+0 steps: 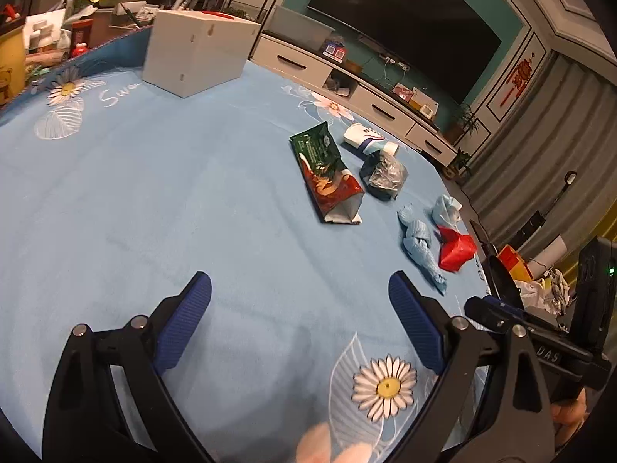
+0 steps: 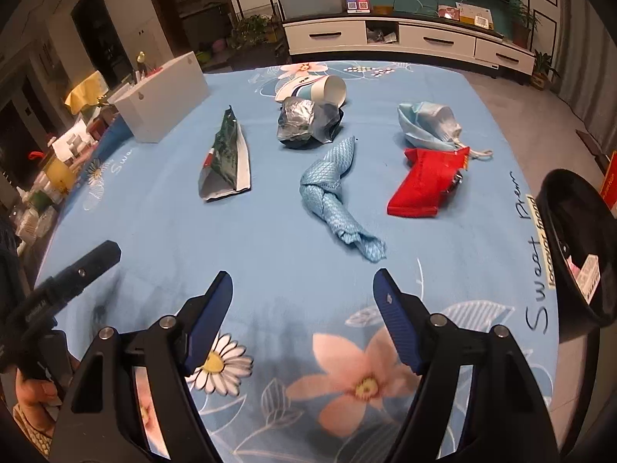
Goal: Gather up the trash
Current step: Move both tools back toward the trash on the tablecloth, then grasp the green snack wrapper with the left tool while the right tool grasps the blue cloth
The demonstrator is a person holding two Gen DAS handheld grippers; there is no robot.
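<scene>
The blue tablecloth (image 2: 270,231) reads "Sweet Prem"; a gripper arm (image 1: 555,351) reads "DAS".

The left tool (image 1: 300,293) angles downward with its two blue-padded fingers (image 1: 185,320) spread wide and nothing between them. The right tool (image 2: 302,289) tilts down more steeply, its blue fingers (image 2: 397,320) likewise standing well apart and empty. In the right wrist view a hand (image 2: 34,393) grips the left tool's black handle at the lower left edge, and in the left wrist view part of a hand (image 1: 570,413) shows at the lower right, under the right tool's black body.
</scene>
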